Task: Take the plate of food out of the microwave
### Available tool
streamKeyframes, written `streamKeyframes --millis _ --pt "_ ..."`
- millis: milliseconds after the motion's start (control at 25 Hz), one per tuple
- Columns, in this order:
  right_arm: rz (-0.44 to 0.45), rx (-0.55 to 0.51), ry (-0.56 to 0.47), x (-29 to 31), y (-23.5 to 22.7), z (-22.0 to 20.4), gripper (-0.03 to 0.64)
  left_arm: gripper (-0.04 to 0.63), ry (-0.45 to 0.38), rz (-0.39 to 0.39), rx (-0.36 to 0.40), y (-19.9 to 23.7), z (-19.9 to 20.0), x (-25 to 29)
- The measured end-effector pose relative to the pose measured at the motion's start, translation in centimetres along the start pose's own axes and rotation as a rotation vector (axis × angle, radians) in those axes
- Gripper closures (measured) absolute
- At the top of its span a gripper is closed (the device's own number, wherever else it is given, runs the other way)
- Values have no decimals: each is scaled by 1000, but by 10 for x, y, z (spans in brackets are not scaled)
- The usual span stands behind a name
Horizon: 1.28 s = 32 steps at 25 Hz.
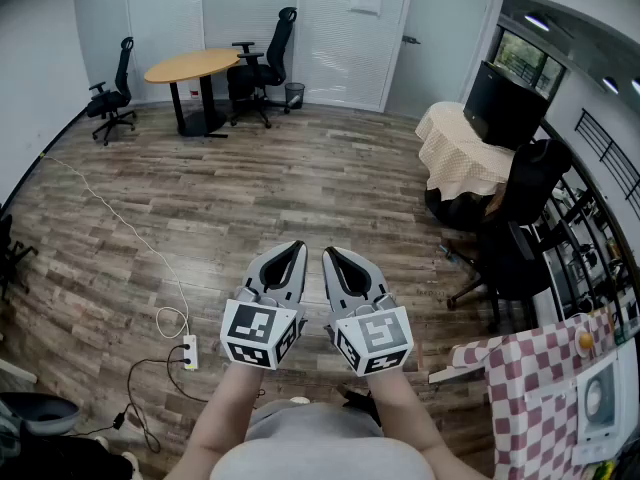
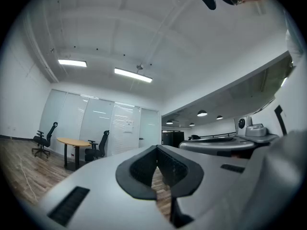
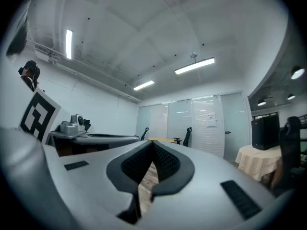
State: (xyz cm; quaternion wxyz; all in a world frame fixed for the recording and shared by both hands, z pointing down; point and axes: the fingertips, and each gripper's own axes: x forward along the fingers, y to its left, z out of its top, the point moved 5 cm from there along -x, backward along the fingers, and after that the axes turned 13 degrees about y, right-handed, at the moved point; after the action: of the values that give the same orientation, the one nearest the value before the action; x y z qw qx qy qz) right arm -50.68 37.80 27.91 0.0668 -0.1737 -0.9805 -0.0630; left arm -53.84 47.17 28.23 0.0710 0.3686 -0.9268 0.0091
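Far right, on the checked table (image 1: 525, 388), stands the likely microwave (image 1: 600, 400) — plate unseen — nearer the right gripper (image 1: 333, 256); it and the left gripper (image 1: 293, 248) are pressed together, empty.

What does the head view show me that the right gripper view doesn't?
Only the head view: the checkered cloth at lower right with a white appliance on it, probably the microwave, and the power strip on the floor. Only the right gripper view: the ceiling lights. Both: the right gripper, jaws shut on nothing, the left gripper beside it, the round wooden table and the cream-covered table.
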Motion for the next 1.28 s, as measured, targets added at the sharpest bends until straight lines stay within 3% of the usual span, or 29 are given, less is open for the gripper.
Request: streamKeyframes --millis 400,800,1280 --pt "-50 -6 3 5 -15 6 592 592 -19 -36 9 -5 10 15" --pt "-92 17 -3 5 -25 2 591 592 -23 -76 -32 -2 7 32" --pt "-188 58 22 13 -32 -5 591 592 -11 -175 -36 1 6 51"
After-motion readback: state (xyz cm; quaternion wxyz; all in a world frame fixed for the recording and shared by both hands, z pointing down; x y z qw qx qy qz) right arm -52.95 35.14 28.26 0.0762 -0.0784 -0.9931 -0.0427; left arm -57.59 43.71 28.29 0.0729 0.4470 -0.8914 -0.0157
